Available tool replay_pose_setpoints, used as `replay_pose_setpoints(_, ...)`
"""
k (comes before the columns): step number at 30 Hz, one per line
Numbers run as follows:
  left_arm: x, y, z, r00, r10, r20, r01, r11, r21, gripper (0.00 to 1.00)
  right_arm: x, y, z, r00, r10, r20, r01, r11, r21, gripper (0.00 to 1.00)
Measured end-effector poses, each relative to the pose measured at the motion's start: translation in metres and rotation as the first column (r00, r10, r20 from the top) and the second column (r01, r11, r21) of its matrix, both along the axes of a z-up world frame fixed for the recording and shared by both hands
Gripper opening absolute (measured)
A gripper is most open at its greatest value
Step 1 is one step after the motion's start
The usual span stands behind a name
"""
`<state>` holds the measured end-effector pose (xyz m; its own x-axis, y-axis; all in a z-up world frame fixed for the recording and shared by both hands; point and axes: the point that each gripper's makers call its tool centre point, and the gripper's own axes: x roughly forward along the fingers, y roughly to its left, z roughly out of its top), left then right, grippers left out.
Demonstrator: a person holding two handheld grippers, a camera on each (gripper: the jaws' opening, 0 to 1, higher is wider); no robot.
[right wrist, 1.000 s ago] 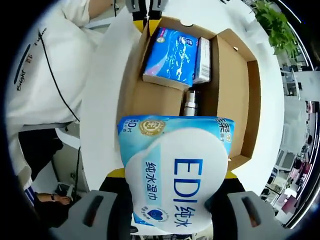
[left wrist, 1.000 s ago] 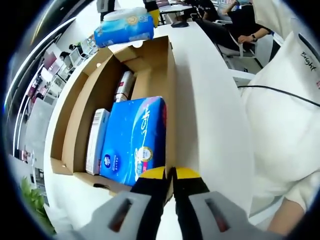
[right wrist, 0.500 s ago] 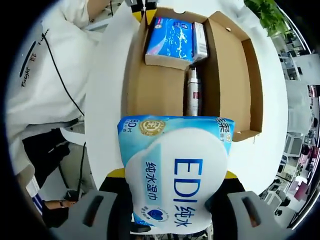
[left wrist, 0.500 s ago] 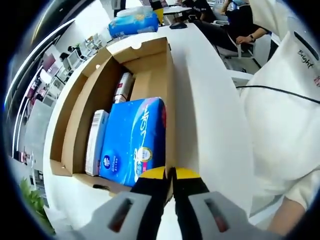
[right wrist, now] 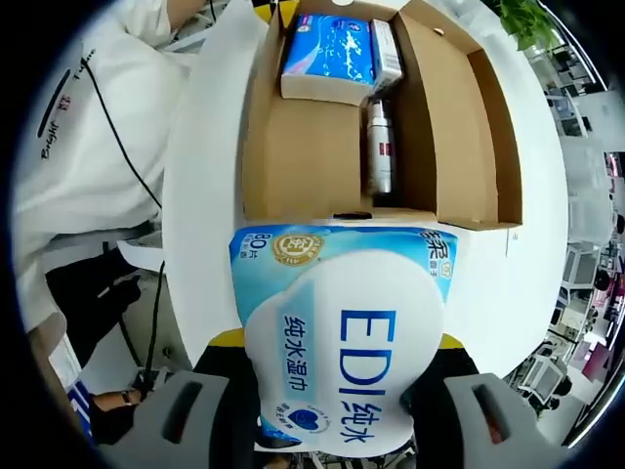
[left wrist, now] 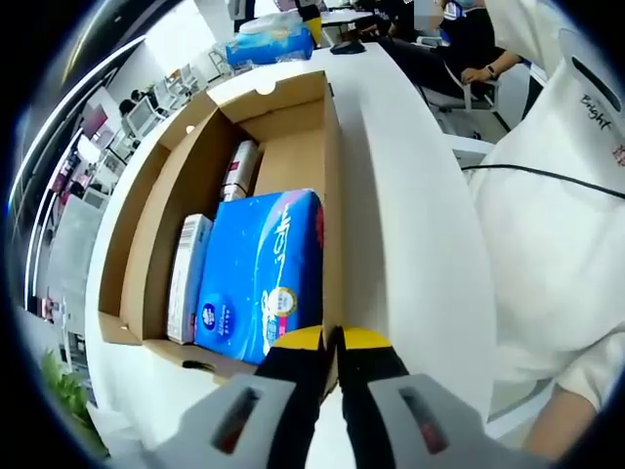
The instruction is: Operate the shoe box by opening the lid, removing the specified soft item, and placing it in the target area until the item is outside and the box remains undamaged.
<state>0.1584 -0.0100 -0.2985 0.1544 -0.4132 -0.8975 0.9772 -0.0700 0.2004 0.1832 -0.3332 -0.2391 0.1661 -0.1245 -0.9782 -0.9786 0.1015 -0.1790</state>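
An open cardboard shoe box [left wrist: 293, 161] lies on a white table [left wrist: 410, 225], its lid [left wrist: 122, 234] folded out flat beside it. Inside are a blue tissue pack [left wrist: 259, 278], a white carton [left wrist: 187, 278] and a slim bottle [left wrist: 239, 171]. My left gripper [left wrist: 332, 342] is shut on the box's near wall. My right gripper [right wrist: 340, 340] is shut on a soft light-blue wet-wipes pack [right wrist: 342, 332] marked "EDI". That wipes pack [left wrist: 269, 44] hangs past the box's far end. The right gripper view looks down on the box [right wrist: 303, 156].
A person in a white top [left wrist: 557, 215] stands close along the table's side, with a black cable [left wrist: 547, 178] across the clothing. A seated person [left wrist: 459, 49] is behind the far end. A green plant [right wrist: 527, 20] stands beyond one table end.
My right gripper has carried the wipes pack back, from over the box's far end to beyond it. The left gripper and the box have stayed put.
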Motion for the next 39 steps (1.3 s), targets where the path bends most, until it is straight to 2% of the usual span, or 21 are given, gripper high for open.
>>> replay_pose_setpoints(5, 0.0, 0.001, 0.0, 1.0, 0.001, -0.002, -0.001, 1.0, 0.008, 0.04, 0.003, -0.012, -0.019, 1.0, -0.007, -0.02, 0.007, 1.0, -0.012, 0.61)
replay_pose_setpoints(10, 0.0, 0.001, 0.0, 1.0, 0.004, 0.006, -0.004, 1.0, 0.008, 0.04, -0.003, -0.014, -0.031, 0.998, -0.003, -0.058, 0.001, 1.0, -0.022, 0.61)
replay_pose_setpoints(14, 0.0, 0.001, 0.0, 1.0, 0.003, 0.009, -0.003, 1.0, 0.013, 0.04, 0.0, -0.011, -0.033, 0.999, -0.003, -0.046, 0.003, 1.0, 0.006, 0.61)
replay_pose_setpoints(16, 0.0, 0.001, 0.0, 1.0, 0.0, 0.013, 0.0, 1.0, 0.016, 0.04, 0.0, -0.011, -0.035, 0.998, 0.03, -0.048, -0.03, 1.0, -0.001, 0.61)
replay_pose_setpoints(24, 0.001, 0.001, 0.0, 1.0, -0.002, 0.015, 0.002, 1.0, 0.007, 0.04, 0.007, -0.024, -0.052, 0.998, -0.019, -0.059, 0.019, 1.0, 0.009, 0.61)
replay_pose_setpoints(39, 0.0, 0.001, 0.0, 1.0, -0.001, 0.019, 0.001, 1.0, 0.01, 0.05, 0.008, -0.02, -0.061, 0.998, -0.021, -0.064, 0.023, 1.0, 0.021, 0.61)
